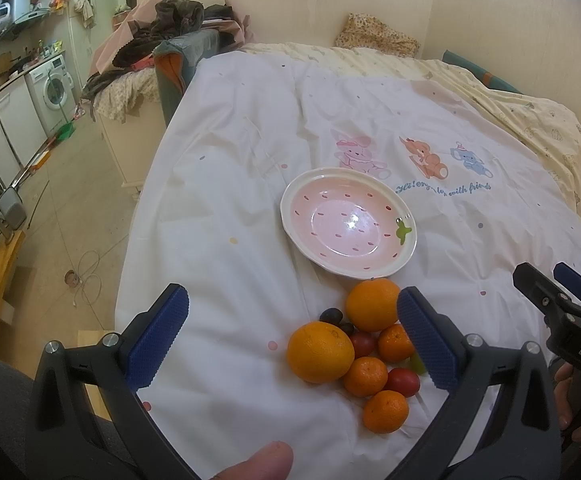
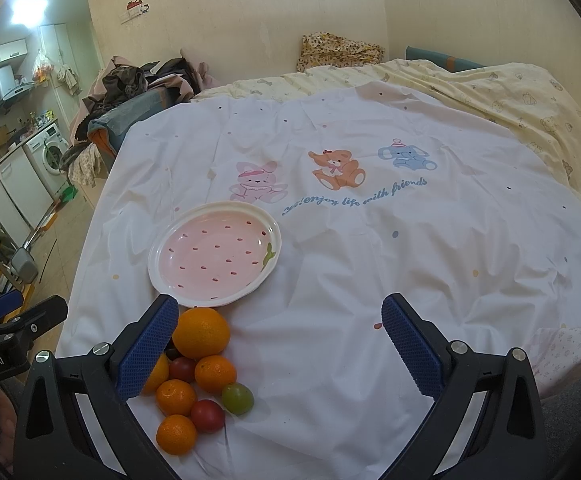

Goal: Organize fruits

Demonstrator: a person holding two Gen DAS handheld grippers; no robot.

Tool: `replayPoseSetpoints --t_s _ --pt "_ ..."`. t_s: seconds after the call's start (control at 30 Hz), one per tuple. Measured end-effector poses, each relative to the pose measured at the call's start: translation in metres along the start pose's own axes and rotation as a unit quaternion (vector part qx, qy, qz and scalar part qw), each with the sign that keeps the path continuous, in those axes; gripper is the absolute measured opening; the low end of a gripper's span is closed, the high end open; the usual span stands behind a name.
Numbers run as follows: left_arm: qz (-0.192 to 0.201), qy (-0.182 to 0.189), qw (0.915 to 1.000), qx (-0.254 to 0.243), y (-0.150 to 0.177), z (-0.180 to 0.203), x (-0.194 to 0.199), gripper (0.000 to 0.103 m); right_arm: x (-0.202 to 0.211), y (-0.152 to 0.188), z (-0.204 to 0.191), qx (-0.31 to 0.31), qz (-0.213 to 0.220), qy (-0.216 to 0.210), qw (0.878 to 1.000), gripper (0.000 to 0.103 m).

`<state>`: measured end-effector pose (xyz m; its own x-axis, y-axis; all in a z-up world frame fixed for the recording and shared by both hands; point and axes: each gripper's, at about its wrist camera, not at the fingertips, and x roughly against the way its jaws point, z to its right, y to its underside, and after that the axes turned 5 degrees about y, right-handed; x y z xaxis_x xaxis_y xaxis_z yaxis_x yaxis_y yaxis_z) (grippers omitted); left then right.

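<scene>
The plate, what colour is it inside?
Pink with small red seed marks, cream rim; clearest in the right wrist view.

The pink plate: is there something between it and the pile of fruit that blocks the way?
Nothing visible does. The pink plate lies empty just behind the fruit pile, with only bare white sheet between. Both the left gripper and the right gripper are open, holding nothing.

A bed (image 2: pixel 510 92) carried everything, spread with a white sheet (image 2: pixel 370 248) printed with three cartoon animals and blue script. At the left centre of the right wrist frame a pink strawberry-patterned plate (image 2: pixel 158 276) lay on the sheet. Just below it sat a cluster of fruit: oranges (image 2: pixel 200 332), tangerines (image 2: pixel 215 374), red tomatoes (image 2: pixel 207 415) and a green grape (image 2: pixel 237 399). A floral bundle (image 2: pixel 338 54) rested at the top.
</scene>
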<state>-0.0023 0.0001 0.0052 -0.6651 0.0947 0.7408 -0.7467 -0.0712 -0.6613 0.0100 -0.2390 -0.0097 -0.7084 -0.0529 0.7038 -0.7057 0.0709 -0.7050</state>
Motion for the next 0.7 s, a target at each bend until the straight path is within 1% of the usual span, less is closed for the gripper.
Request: replayPoseSetpoints --t_s 0.7 --pt "-0.001 0.000 1.0000 -0.002 0.0008 0.0038 -0.0017 0.103 0.0017 -0.0006 0.0017 -0.002 0.000 -0.002 1.000 0.103"
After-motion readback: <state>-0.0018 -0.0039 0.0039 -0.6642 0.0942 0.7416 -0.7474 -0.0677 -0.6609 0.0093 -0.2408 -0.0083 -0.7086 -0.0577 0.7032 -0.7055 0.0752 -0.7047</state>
